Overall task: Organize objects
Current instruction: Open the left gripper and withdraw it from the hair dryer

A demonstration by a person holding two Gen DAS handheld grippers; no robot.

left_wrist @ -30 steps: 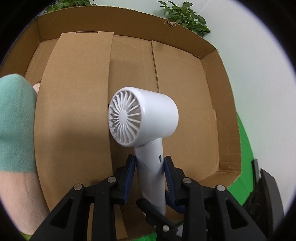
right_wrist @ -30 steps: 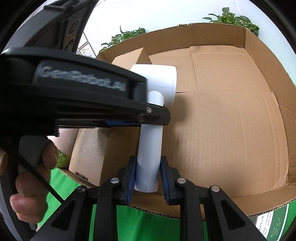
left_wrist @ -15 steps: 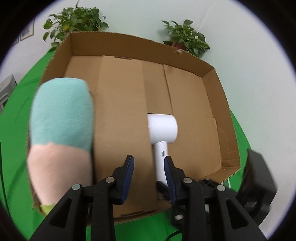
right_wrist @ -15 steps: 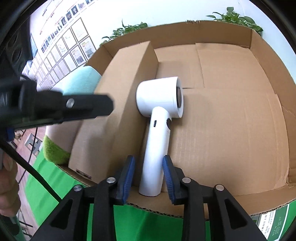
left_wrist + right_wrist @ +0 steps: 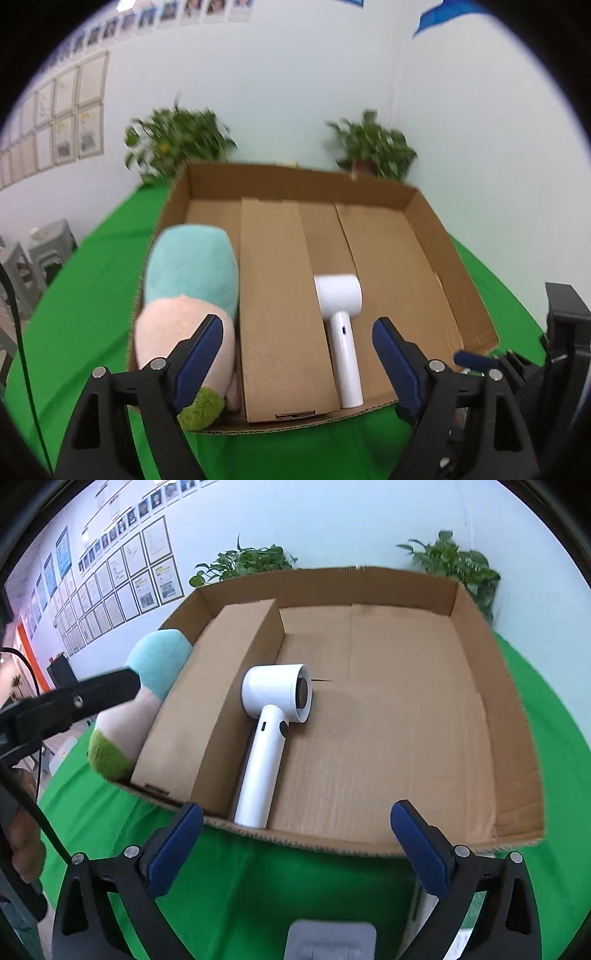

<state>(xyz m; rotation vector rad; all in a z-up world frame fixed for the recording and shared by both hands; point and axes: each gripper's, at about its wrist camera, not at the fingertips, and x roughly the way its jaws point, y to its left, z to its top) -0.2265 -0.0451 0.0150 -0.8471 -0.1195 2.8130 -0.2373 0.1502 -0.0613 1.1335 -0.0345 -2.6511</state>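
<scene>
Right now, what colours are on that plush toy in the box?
Teal, pale pink and a green end, clearest in the left wrist view: plush toy.

left tongs (image 5: 297, 334): black, blue pads, silver screws | right tongs (image 5: 295, 832): same

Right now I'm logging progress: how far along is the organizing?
Done: hair dryer lies in the cardboard box beside the inner carton; plush toy sits left of it. In hand: nothing; left gripper and right gripper are open. Left: nothing visible outside.
</scene>
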